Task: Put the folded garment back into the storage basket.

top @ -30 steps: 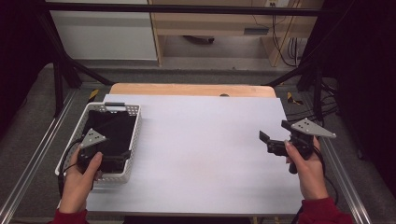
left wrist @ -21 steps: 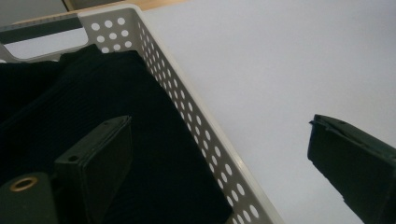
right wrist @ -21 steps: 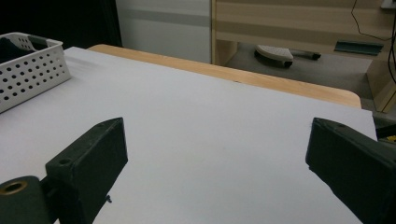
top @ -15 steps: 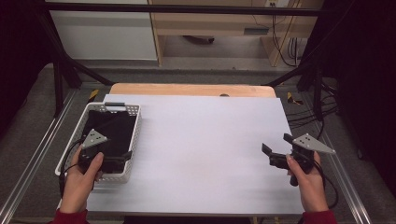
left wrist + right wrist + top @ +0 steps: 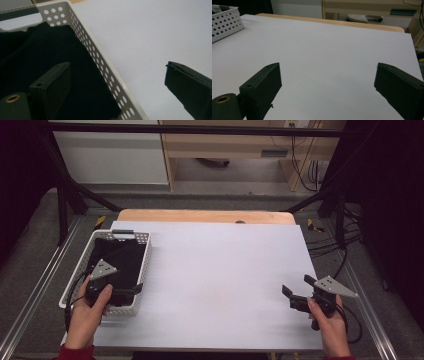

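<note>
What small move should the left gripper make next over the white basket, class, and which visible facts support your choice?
Probably lower the left gripper so that one jaw goes down onto the black fabric. Its jaws stand wide open astride the basket's perforated side wall, one above the cloth, one over the table, and they hold nothing. The right gripper waits open, far off.

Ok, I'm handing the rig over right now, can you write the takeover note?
Left tongs: open, astride the basket's right wall near its near corner, one jaw over the black cloth, the other outside over the table; gripping nothing.
Right tongs: open, holding nothing, over the table's near right part.
Cloth: folded, all of it in the basket at the table's left.
Done: nothing taken out yet.
Left: probably grip the cloth and lift it onto the table.
</note>
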`<state>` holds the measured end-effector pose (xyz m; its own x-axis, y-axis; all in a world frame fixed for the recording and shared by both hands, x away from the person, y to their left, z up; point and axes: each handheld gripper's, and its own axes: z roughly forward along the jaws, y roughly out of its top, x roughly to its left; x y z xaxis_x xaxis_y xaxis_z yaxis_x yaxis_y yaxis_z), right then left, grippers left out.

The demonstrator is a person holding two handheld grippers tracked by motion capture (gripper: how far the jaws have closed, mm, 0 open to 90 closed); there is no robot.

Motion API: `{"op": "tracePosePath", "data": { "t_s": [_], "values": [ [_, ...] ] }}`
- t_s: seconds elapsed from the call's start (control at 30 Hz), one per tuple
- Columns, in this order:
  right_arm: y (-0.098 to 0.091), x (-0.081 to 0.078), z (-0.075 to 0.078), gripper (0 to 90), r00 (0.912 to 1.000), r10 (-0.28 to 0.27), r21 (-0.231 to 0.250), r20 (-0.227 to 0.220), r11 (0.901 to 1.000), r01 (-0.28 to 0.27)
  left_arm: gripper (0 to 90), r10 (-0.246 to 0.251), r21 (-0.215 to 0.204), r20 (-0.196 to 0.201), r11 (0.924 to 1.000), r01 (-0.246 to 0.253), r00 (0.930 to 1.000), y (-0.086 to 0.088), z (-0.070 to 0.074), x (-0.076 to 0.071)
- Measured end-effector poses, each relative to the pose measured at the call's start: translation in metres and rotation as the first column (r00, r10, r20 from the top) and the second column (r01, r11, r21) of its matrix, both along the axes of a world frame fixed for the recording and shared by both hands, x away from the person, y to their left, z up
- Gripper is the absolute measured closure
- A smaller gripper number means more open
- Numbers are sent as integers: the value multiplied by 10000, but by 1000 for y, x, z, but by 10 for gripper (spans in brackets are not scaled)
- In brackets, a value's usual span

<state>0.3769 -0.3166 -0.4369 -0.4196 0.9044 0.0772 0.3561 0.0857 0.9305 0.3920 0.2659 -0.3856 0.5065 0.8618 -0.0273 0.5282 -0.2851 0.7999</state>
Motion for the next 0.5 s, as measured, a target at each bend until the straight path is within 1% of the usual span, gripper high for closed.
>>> {"op": "tracePosePath", "data": {
  "t_s": [0.1, 0.23, 0.37, 0.5],
  "values": [
    [0, -2, -5, 73, 10000, 7, 6, -35, 10000, -7, 68, -32, -70, -55, 10000, 32, 10000, 1, 0, -2],
    [2, -3, -11, 73, 10000, 55, 65, -82, 10000, -55, 67, -112, -10, -107, 9999, 112, 9999, -1, -1, -4],
    [6, -3, -17, 73, 9998, 163, 92, -123, 9998, -162, 67, -182, 15, -188, 9998, 182, 9997, -4, -3, -4],
    [13, -3, -24, 73, 9991, 314, 37, -291, 9995, -313, 67, -322, 112, -319, 9994, 326, 9990, -8, -7, -6]
  ]
}}
